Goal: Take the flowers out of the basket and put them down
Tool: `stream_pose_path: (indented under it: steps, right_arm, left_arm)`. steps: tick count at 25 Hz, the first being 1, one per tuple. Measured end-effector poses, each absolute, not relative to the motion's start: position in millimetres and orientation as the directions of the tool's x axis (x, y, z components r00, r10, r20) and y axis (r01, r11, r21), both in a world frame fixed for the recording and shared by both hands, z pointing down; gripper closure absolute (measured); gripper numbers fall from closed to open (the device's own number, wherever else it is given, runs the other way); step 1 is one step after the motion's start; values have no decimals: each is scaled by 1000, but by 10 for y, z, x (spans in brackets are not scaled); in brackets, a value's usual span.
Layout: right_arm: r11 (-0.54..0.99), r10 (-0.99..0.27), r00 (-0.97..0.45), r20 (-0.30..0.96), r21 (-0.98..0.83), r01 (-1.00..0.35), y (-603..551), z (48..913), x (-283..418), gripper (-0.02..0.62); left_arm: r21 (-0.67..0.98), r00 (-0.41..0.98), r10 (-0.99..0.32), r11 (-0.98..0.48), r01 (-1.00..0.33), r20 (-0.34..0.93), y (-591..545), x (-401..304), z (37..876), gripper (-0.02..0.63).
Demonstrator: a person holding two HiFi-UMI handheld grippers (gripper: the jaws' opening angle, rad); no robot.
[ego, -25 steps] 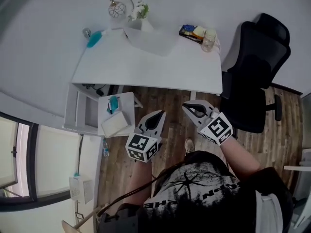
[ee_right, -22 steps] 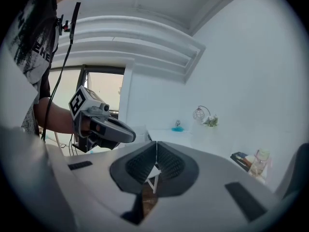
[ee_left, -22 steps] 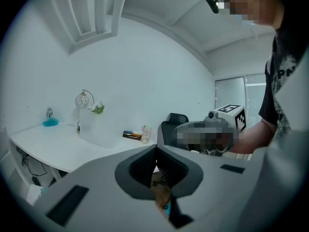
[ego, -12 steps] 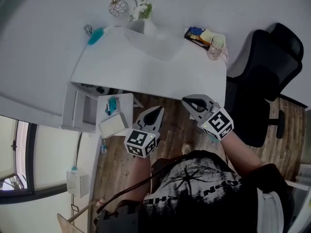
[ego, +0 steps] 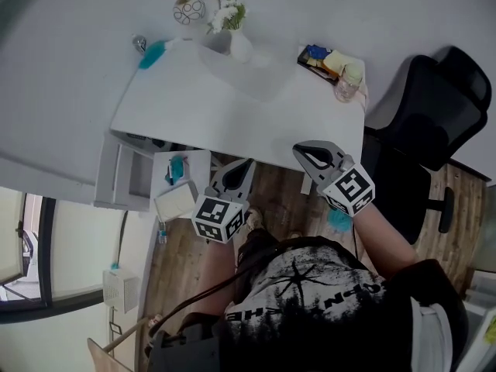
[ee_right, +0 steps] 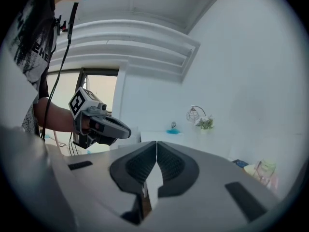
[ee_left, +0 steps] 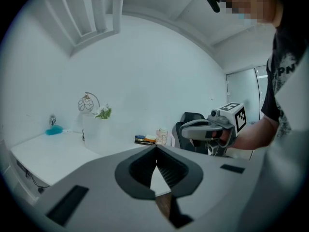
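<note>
White flowers with green leaves stick up from a pale basket at the far edge of a white desk. They also show small in the left gripper view as flowers and in the right gripper view as flowers. My left gripper hangs over the floor in front of the desk, shut and empty. My right gripper is level with the desk's front edge, also shut and empty. Both are far from the basket. Their jaws meet at the tips in each gripper view: left gripper, right gripper.
A wire ornament and a blue object sit at the desk's far left. A tray of small items and a jar sit at its right. A black office chair stands right. A low white stand stands under the desk's left.
The person has stepped closer to the desk, so both grippers now sit nearer its front edge. Both stay shut and empty.
</note>
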State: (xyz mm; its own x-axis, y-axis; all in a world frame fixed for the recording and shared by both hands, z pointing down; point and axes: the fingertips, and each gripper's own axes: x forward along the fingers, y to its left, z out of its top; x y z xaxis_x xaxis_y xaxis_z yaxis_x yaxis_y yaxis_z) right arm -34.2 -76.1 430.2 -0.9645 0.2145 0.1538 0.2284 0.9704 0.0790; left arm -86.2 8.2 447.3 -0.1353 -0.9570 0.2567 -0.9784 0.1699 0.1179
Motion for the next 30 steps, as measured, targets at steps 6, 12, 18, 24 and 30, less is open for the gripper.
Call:
stream_pose_path:
  steps: [6,12,18,24,30]
  right_arm:
    - [977,196,-970,143,61,206,-918,4340,-654,577]
    - [982,162,-976,149,74,174,-1056,4333,-1118,577]
    - [993,105,-985,140,42,112,-1159,4259,-1677,577]
    - [999,38,-988,151,12,40,-1203,4270,-2167,577]
    - [1000,8,-988,155,25,12,-1156,4253,-2586,577]
  left_arm:
    - [114,-107,-963,139,-984,246,-119,-1179,4486,595]
    - [119,-74,-968,105,-987,241,-285,-1676,4488,595]
    - [142,-1,-972,35,-989,234,-416,-2214,4450,595]
    - [190,70,-971,-26,-981,228,-479,-2716,4436,595]
    - [165,102,-968,-65,-984,231,-524,-3165,4472,595]
